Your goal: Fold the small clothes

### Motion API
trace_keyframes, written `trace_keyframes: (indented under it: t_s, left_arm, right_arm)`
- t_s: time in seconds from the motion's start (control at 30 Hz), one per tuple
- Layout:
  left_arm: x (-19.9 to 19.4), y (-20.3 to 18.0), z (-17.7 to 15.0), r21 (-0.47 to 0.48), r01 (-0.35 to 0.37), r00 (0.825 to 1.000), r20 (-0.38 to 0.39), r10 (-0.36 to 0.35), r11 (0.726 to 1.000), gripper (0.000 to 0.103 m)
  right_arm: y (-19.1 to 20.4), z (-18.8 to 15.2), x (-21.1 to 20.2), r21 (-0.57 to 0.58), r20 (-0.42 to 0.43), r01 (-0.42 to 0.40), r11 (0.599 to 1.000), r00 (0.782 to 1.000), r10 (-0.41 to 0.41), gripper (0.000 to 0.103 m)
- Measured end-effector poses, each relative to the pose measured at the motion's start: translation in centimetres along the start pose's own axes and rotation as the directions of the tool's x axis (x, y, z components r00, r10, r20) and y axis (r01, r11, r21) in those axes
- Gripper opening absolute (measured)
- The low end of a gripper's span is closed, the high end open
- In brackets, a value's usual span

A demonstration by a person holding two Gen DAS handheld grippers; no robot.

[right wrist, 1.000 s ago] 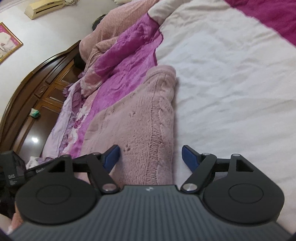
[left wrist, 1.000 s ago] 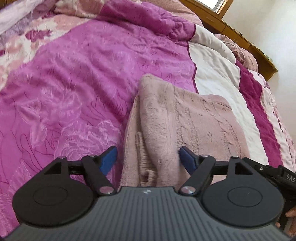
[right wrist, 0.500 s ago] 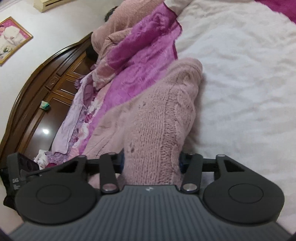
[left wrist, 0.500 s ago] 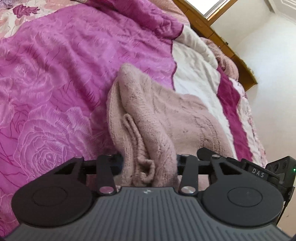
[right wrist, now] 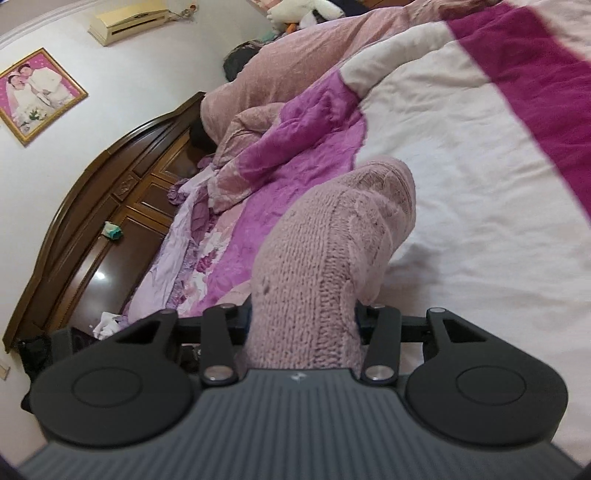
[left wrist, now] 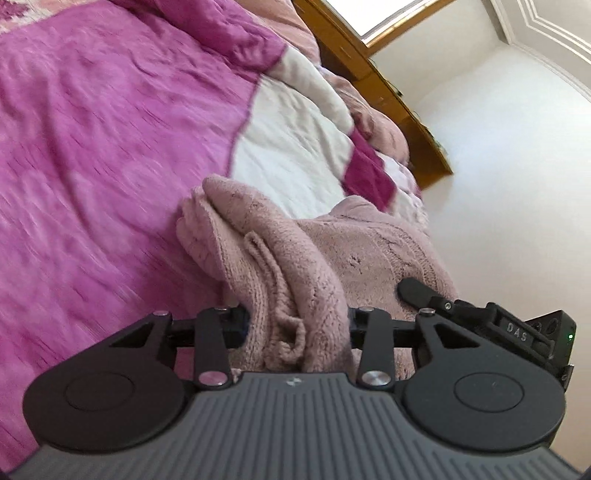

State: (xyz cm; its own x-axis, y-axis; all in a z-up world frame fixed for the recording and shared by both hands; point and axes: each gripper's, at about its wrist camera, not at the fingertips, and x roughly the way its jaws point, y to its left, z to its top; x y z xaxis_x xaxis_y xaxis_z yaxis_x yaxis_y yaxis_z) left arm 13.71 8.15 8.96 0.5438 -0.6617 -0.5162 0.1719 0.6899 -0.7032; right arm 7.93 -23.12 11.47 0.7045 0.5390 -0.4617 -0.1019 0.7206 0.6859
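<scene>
Left gripper (left wrist: 297, 325) clamped on a bunched edge of the dusty-pink cable-knit sweater (left wrist: 295, 258); right gripper (right wrist: 303, 325) pinching another edge, garment raised off the magenta-and-cream quilted bedspread (right wrist: 461, 147), probably for carrying one end over in a fold. Beyond: dark carved wooden headboard (right wrist: 110, 206), framed wedding photo (right wrist: 33, 92), wall air conditioner (right wrist: 129, 20).

Around me is a bedroom: a bed (right wrist: 461, 155) under a magenta, white and pink quilt (left wrist: 92, 147), a dark carved wooden headboard (right wrist: 96, 218), white walls (left wrist: 517, 166). A framed wedding photo (right wrist: 35, 94) and air conditioner (right wrist: 129, 20) hang above. Daylight enters by a wood-framed window (left wrist: 391, 16).
</scene>
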Motion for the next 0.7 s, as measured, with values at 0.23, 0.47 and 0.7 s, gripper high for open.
trace_keyframes:
  t_s: [0.23, 0.47, 0.7]
  left_arm:
    - [1.7, -1.6, -6.4, 0.004, -0.044, 0.995, -0.095, 0.044, 0.999, 0.044]
    - [3.3, -2.5, -9.2, 0.188, -0.225, 0.964, -0.099, 0.246, 0.956, 0.044]
    - [3.0, -3.2, -8.7, 0.219, -0.237, 0.960, -0.099, 0.263, 0.947, 0.045]
  right_arm:
    - [-4.5, -4.6, -2.2, 0.080, -0.076, 0.085, 0.993, 0.994, -0.079, 0.047]
    - [-7.0, -9.4, -1.3, 0.082, -0.075, 0.130, 0.988, 0.989, -0.124, 0.051]
    - [-7.0, -9.8, -2.1, 0.077, -0.067, 0.134, 0.988, 0.989, -0.129, 0.052]
